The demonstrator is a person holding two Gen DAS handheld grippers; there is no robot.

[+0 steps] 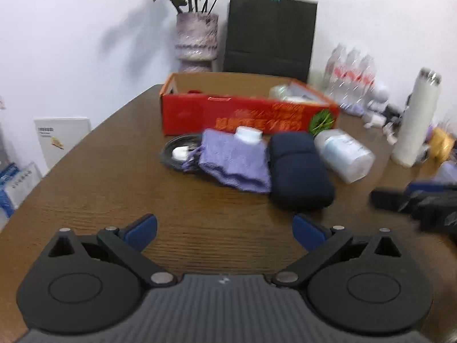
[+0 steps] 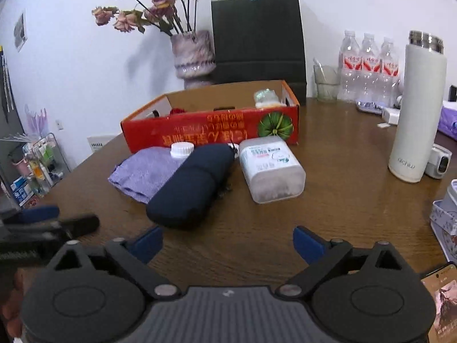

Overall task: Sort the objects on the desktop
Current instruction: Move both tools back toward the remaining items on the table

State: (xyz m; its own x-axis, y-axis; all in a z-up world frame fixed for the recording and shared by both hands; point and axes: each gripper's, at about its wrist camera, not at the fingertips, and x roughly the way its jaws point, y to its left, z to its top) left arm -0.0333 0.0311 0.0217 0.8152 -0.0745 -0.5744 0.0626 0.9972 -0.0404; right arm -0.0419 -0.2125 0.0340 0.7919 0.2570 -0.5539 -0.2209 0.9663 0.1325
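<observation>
An open red cardboard box (image 1: 245, 115) (image 2: 205, 131) stands mid-table and holds a few small items. In front of it lie a purple cloth pouch (image 1: 234, 160) (image 2: 142, 171), a dark navy case (image 1: 298, 168) (image 2: 191, 185) and a clear plastic jar on its side (image 1: 344, 154) (image 2: 271, 168). A white cap (image 2: 182, 149) rests on the pouch. A black coiled cable with a white plug (image 1: 180, 153) lies left of the pouch. My left gripper (image 1: 224, 233) is open and empty, short of the objects. My right gripper (image 2: 228, 243) is open and empty, before the navy case.
A vase of dried roses (image 2: 192, 54) and a black paper bag (image 2: 257, 43) stand at the back wall. Water bottles (image 2: 368, 68), a glass (image 2: 325, 83) and a tall white flask (image 2: 415, 114) stand on the right. A patterned tin (image 2: 447, 220) and a phone (image 2: 444, 300) sit at the right edge.
</observation>
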